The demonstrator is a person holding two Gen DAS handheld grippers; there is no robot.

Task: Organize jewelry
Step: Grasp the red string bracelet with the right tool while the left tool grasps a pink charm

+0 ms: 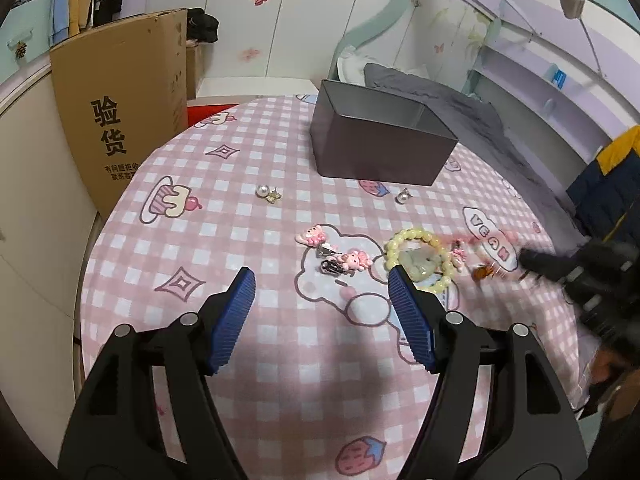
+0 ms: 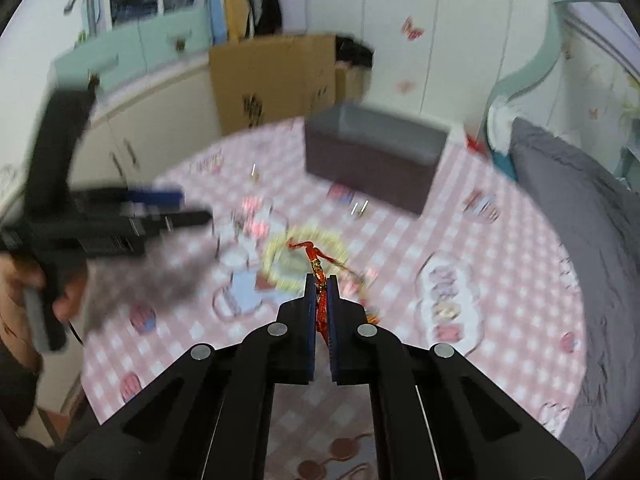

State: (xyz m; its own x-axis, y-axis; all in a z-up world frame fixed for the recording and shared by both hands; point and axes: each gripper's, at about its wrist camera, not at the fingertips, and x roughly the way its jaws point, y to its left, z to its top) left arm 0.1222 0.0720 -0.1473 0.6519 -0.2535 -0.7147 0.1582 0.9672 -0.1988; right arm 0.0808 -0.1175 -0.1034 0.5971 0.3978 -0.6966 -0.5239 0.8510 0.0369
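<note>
Pinching what looks like a red-gold cord (image 2: 320, 300), right gripper (image 2: 320, 280) jaws nearly closed; left gripper (image 1: 322, 276) jaws gape, empty.

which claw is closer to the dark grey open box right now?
Left. The left claw hangs open over the tablecloth's middle, short of the dark grey open box; the right claw, shut on a red string ornament, is farther back.

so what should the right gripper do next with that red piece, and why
Probably carry it to the grey box and let go above its open top. The right gripper is shut on the red piece, which seems lifted off the cloth, and the box stands open further back. The left gripper is open with nothing in it, above the hair clips.
</note>
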